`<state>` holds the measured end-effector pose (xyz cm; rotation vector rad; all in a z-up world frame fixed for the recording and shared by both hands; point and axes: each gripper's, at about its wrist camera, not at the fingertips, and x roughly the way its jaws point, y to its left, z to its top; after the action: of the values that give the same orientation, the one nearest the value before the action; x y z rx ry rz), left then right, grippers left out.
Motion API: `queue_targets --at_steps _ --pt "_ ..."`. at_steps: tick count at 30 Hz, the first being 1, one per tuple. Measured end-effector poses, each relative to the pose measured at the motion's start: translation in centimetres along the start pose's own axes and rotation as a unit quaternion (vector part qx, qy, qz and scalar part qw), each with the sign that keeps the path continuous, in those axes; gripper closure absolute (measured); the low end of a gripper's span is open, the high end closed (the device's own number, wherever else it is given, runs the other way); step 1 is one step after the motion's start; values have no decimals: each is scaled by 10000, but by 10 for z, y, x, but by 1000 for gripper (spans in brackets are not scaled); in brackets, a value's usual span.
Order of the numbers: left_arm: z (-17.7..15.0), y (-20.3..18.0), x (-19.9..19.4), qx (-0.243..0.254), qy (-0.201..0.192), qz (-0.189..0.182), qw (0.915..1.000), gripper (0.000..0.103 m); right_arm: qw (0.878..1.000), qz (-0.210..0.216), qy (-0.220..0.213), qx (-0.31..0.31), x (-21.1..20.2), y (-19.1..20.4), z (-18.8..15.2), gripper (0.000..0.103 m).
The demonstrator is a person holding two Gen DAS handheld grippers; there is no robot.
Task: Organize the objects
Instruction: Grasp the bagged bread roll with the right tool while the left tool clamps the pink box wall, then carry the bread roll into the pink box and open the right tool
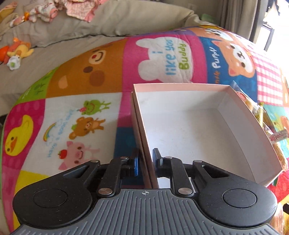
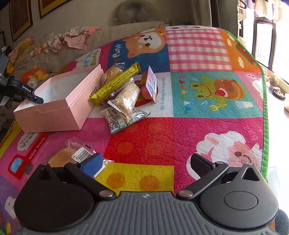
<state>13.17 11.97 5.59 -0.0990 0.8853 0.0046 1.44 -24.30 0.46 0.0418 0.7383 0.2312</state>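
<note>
An empty pink box (image 1: 180,86) with a white inside lies on the colourful play mat (image 1: 108,59). My left gripper (image 1: 146,160) is shut on the box's left wall, one blue pad outside and one inside. In the right wrist view it (image 2: 36,98) shows at the far corner of the box (image 2: 54,115). Beside the box lie a yellow snack bar (image 2: 115,83), a sesame packet (image 2: 126,99), a green-white packet (image 2: 122,117) and a pink-carded packet (image 2: 151,83). My right gripper (image 2: 145,162) hangs open over the mat, and a barcoded snack packet (image 2: 72,155) lies by its left finger.
A grey couch with plush toys (image 1: 19,48) and baby clothes (image 1: 77,9) borders the mat's far side. The mat's green edge (image 2: 264,108) runs along the right, with floor and a window beyond. Snack packets (image 1: 261,112) press against the box's right wall.
</note>
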Motion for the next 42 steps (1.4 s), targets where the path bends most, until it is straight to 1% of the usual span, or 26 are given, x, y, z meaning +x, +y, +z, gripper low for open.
queue_targets --at_steps 2,3,6,9,12,13,14,16,17,18,21,23,24,25,26,27,28,29,30,32,33,38,40,42 --pt "-6 -7 -3 191 -123 5 9997 85 9997 36 170 197 6 -7 1 0" --pt "-7 -8 -3 217 -167 -13 9996 85 9996 51 168 211 6 -8 1 0" --pt "-5 -4 3 42 -254 -143 9996 88 9993 -3 318 191 8 -6 4 0" --pt "-5 3 12 -151 -135 -284 9994 89 9989 -132 441 84 11 0 6 0" --pt "-13 3 11 -121 -47 -292 9995 88 9976 -98 672 -103 12 2 13 0" --pt "-16 3 9 -108 -53 -292 9995 88 9974 13 726 -21 11 1 16 0" --pt "-18 2 8 -117 -58 -298 9995 87 9971 198 710 195 7 -2 18 0" --pt "-21 2 6 -220 -53 -301 9993 86 9941 705 592 573 -6 -1 22 0" --pt "-21 1 6 -259 -57 -289 9992 86 9919 972 578 572 -11 6 23 0" --pt "-22 -1 5 -275 -70 -288 9992 86 9904 1150 593 494 -14 16 24 0" --pt "-23 -1 6 -390 -104 -308 9987 86 9873 1340 848 60 -7 51 21 0" --pt "-22 1 6 -508 -80 -318 9982 86 9865 1283 994 -213 2 69 16 1" --pt "-21 0 6 -523 -72 -294 9982 87 9869 1206 1016 -348 4 76 14 6" --pt "-21 -1 6 -523 -70 -265 9983 87 9868 1144 1027 -505 6 81 12 7" --pt "-20 -2 6 -520 -63 -218 9984 87 9871 1108 964 -641 3 84 11 14" --pt "-19 -3 6 -536 -42 -190 9984 88 9860 1130 966 -754 0 86 11 28" --pt "-18 -3 7 -571 -9 -186 9982 88 9845 1147 998 -874 -3 88 12 37" --pt "-16 -2 7 -618 36 -200 9979 87 9838 1100 1014 -987 -7 89 12 43" --pt "-14 0 8 -669 71 -211 9975 87 9833 982 974 -1184 -13 91 11 46" --pt "-9 3 10 -708 49 -183 9973 88 9816 833 871 -1480 -22 91 11 47" --pt "-6 4 11 -674 -1 -170 9976 88 9815 774 846 -1530 -26 89 10 47" --pt "1 4 12 -654 -305 -186 9972 88 9842 637 863 -1407 -32 81 10 47" --pt "-2 4 8 -731 -316 -203 9966 88 9848 628 906 -1343 -30 80 7 47" --pt "-8 -2 0 -621 -267 -323 9972 85 9851 575 928 -1327 -29 79 3 47"
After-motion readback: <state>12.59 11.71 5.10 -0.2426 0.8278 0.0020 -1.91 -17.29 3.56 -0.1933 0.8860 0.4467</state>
